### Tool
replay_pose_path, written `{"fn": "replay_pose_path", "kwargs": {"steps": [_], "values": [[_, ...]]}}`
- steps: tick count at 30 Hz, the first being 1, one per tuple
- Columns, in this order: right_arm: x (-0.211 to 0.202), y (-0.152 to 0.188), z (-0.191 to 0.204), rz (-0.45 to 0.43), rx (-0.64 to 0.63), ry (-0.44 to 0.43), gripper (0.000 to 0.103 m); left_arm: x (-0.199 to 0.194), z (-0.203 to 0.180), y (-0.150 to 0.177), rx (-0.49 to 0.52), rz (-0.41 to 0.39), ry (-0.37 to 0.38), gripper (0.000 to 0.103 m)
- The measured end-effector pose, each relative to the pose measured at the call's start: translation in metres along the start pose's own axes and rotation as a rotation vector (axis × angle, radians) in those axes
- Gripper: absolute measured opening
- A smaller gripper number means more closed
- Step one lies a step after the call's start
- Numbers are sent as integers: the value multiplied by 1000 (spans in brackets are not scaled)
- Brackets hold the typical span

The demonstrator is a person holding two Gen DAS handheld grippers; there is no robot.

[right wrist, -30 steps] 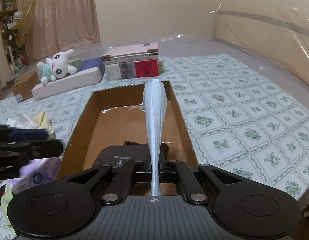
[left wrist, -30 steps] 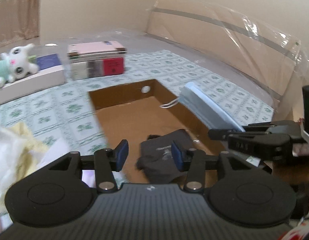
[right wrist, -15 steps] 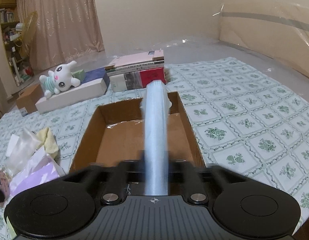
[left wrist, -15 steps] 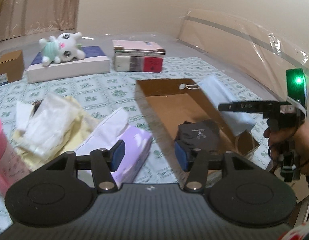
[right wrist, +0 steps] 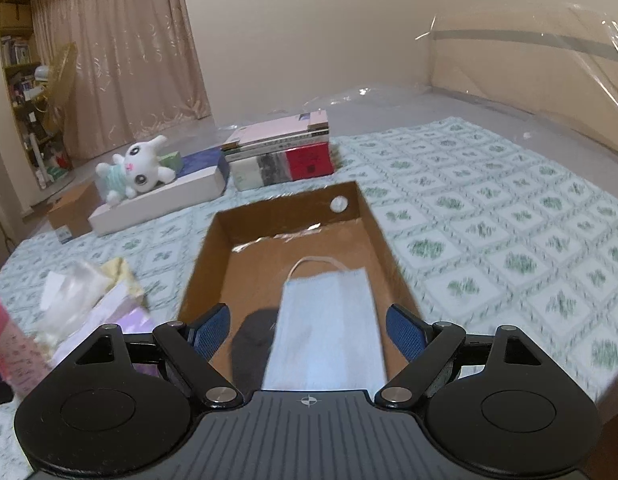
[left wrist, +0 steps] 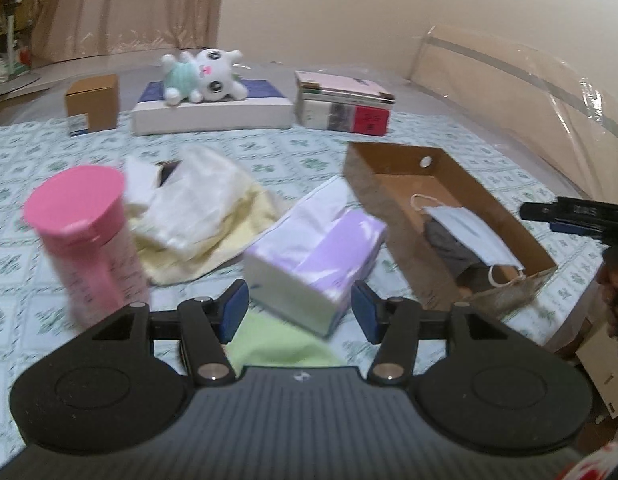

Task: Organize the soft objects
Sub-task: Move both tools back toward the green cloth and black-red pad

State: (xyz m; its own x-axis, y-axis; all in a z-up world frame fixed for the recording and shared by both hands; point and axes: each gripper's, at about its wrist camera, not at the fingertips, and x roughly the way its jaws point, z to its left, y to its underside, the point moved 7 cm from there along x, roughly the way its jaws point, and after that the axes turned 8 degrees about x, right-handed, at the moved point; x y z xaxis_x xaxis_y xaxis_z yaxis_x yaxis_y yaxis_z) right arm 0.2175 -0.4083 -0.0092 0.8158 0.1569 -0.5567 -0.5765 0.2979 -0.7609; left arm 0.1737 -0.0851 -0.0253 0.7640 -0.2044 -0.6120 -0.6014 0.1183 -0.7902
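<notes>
Face mask (right wrist: pixel 329 320) lies in the cardboard box (right wrist: pixel 373 216), lower centre; right gripper (right wrist: pixel 307 334) fingers spread, still opening, empty. Left gripper (left wrist: pixel 299 312), opening around nothing, faces the tissue pack (left wrist: pixel 315 256): the likely next grasp.

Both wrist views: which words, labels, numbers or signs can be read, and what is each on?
None can be read.
Pink cylindrical tumbler: faint print, blurred.
Red label on the stack of books: dark marks, too small.
Small brown cardboard box: blue-and-white sticker, unreadable.
Purple-and-white tissue pack: no legible print.
Light blue face mask in the open cardboard box: no text.
</notes>
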Motion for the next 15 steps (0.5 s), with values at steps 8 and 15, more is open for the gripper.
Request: {"fn": "replay_pose_path", "kwargs": {"steps": [8,15], "values": [[-38,47,50,19,-27,-69,85,-31,35,43,-4,34,-95,59],[-51,87,104,60,-102,-128,85,-55,67,70,-35,50,-161,61]]}}
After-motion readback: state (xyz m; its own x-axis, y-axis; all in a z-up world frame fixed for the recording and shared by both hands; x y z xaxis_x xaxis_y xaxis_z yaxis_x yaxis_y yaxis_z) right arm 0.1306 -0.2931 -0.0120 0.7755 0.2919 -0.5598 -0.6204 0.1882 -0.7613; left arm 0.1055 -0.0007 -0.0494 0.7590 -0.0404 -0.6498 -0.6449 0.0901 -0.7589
